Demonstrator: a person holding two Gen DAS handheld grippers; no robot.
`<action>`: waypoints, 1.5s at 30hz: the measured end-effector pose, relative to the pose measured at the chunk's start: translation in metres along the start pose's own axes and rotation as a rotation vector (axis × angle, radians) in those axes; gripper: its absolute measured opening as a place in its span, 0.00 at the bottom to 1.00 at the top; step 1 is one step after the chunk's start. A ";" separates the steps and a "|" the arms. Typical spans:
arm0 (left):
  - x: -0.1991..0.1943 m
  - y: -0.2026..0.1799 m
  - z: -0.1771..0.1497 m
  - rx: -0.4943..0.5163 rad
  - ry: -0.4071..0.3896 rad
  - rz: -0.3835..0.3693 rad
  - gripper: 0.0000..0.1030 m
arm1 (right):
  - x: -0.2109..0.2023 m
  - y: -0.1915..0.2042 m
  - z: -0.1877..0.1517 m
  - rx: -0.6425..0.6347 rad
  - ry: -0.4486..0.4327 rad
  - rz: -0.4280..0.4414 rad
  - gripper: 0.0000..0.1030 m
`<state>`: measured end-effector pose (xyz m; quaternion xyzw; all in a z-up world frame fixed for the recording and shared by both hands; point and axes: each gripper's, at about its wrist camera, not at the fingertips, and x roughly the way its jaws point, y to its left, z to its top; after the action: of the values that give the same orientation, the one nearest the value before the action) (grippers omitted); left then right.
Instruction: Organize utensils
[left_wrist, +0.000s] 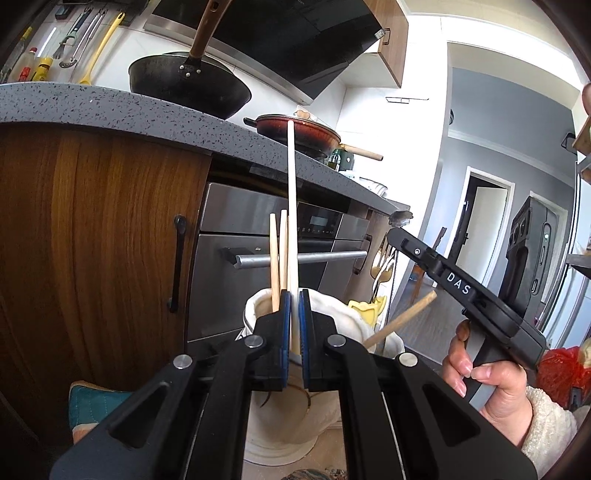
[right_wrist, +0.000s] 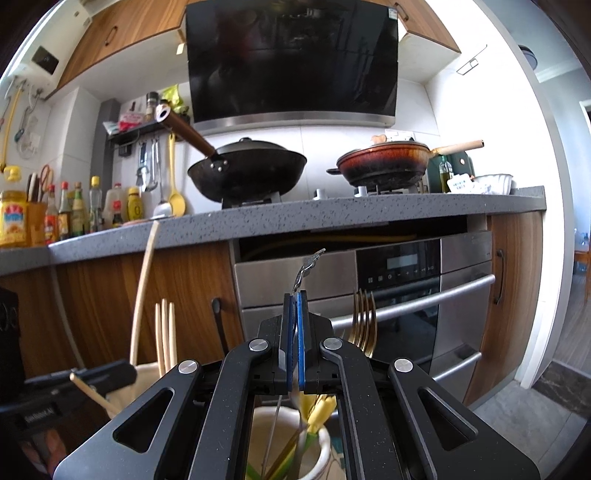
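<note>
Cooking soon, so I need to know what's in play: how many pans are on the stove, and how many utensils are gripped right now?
Pans: 2, a black wok and a red-brown pan
Gripped utensils: 2, a pale stick in the left hand-held gripper and a thin metal utensil in the right hand-held gripper
Total: 4

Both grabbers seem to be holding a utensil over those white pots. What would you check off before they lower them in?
1. Left gripper shut on long pale chopstick: ok.
2. Chopstick upright over left holder: ok.
3. Right gripper shut on thin metal utensil: ok.
4. Right holder below it: ok.
5. Room among the gold fork and yellow pieces: cannot tell.
</note>
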<state>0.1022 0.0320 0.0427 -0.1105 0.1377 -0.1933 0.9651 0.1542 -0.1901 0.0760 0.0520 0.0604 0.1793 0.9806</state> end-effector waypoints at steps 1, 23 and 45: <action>-0.001 -0.001 0.000 0.004 -0.001 0.002 0.04 | 0.000 0.000 -0.001 -0.001 0.006 0.001 0.03; -0.021 0.010 0.003 -0.015 -0.013 0.069 0.44 | 0.010 0.008 -0.028 -0.028 0.165 0.080 0.03; -0.047 0.010 -0.013 -0.044 0.015 0.124 0.55 | -0.048 0.013 -0.035 -0.039 0.171 0.069 0.40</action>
<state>0.0604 0.0579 0.0383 -0.1216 0.1558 -0.1308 0.9715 0.1008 -0.1927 0.0480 0.0192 0.1387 0.2178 0.9659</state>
